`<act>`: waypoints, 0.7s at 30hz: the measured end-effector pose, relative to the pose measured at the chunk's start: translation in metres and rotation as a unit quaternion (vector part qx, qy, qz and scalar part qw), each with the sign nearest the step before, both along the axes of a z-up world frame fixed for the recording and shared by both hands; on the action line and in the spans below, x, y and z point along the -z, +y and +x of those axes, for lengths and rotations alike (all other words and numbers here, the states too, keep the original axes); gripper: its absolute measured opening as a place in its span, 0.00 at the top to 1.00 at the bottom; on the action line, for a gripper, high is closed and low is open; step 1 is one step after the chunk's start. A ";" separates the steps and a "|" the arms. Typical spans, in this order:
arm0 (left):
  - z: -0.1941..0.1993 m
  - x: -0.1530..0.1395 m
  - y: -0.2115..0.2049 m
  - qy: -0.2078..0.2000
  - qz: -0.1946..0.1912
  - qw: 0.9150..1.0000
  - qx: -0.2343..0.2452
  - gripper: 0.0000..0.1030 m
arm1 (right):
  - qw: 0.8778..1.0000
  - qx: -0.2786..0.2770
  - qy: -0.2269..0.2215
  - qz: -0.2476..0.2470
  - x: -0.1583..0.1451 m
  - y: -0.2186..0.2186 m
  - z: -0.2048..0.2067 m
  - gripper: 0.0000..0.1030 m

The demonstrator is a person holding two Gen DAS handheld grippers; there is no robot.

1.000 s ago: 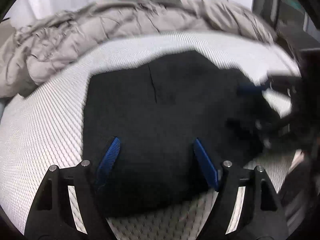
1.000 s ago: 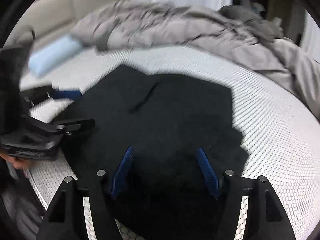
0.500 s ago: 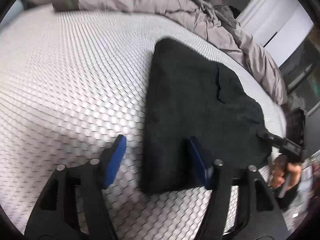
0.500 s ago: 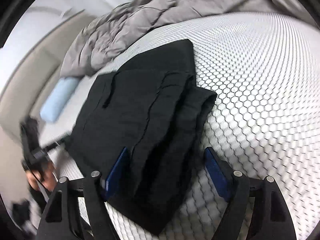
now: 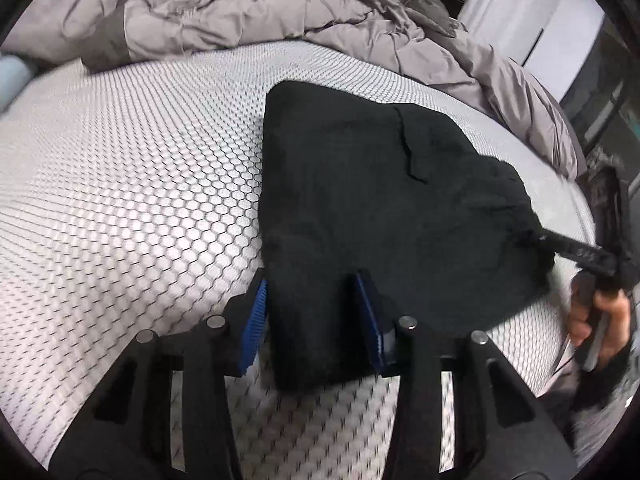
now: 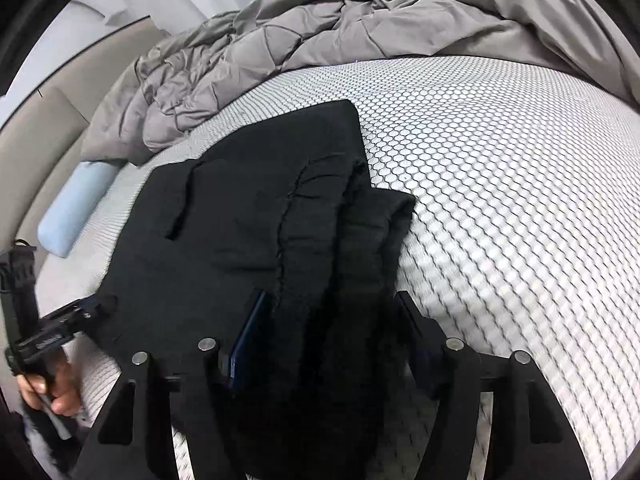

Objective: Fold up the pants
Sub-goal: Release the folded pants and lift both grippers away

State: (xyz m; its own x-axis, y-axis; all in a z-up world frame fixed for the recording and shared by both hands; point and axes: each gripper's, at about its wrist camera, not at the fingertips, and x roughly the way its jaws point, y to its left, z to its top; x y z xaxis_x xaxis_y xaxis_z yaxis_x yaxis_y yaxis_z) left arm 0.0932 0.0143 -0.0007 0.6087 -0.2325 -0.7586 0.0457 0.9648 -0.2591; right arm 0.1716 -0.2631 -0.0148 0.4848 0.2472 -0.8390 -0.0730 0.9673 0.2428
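Folded black pants (image 5: 384,208) lie on the white honeycomb mattress (image 5: 132,184). My left gripper (image 5: 314,316) straddles the near left edge of the stack, its blue pads (image 5: 254,320) closing against the thick fold. In the right wrist view the pants (image 6: 248,232) show stacked layers, and my right gripper (image 6: 324,340) straddles the near right edge; its right pad is hidden by cloth. Each gripper also shows in the other's view, the right (image 5: 576,254) and the left (image 6: 68,320), at the stack's corners.
A rumpled grey duvet (image 5: 280,12) is heaped along the far side of the mattress. A light blue pillow (image 6: 76,208) lies at the left by a beige headboard (image 6: 36,136). Dark furniture stands beyond the bed's right edge.
Both grippers swung out from over the middle of the pants to opposite edges of the stack. The left jaws have narrowed around the fold; the right jaws moved forward onto it.
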 end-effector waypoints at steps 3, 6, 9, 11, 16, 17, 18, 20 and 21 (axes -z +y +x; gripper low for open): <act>-0.019 -0.016 -0.009 -0.030 0.030 0.999 0.006 0.58 | 0.998 -0.007 -0.007 -0.054 -0.005 -0.009 -0.025 0.22; -0.043 -0.029 -0.016 -0.061 0.045 0.997 -0.014 0.39 | 0.997 0.008 -0.024 -0.068 -0.014 -0.014 -0.045 0.20; -0.061 -0.036 -0.023 -0.084 0.062 0.994 -0.038 0.20 | 0.993 0.017 -0.095 -0.064 -0.034 -0.015 -0.075 0.16; -0.070 -0.041 -0.031 -0.103 0.076 0.990 -0.054 0.18 | 0.987 -0.001 -0.151 -0.057 -0.048 -0.005 -0.093 0.00; -0.078 -0.050 -0.061 -0.138 0.103 0.985 -0.027 0.05 | 0.968 -0.012 -0.249 -0.030 -0.071 0.021 -0.121 0.00; -0.081 -0.052 -0.066 -0.145 0.111 0.983 -0.028 0.01 | 0.965 -0.013 -0.259 -0.026 -0.073 0.026 -0.125 0.00; -0.084 -0.053 -0.071 -0.152 0.116 0.981 -0.030 0.01 | 0.964 -0.013 -0.266 -0.023 -0.073 0.032 -0.126 0.00; -0.084 -0.055 -0.077 -0.159 0.114 0.980 -0.030 0.01 | 0.964 -0.016 -0.264 -0.020 -0.071 0.039 -0.130 0.00; -0.086 -0.056 -0.080 -0.161 0.112 0.980 -0.029 0.01 | 0.966 -0.021 -0.258 -0.020 -0.070 0.042 -0.130 0.00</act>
State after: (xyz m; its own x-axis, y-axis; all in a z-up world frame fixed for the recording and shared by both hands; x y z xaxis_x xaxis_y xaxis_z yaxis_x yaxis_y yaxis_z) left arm 0.0072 -0.0659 0.0548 0.8324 -0.0387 -0.5527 0.0327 0.9992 -0.0208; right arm 0.0420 -0.2207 0.0550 0.8310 0.2488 -0.4976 -0.2142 0.9686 0.1265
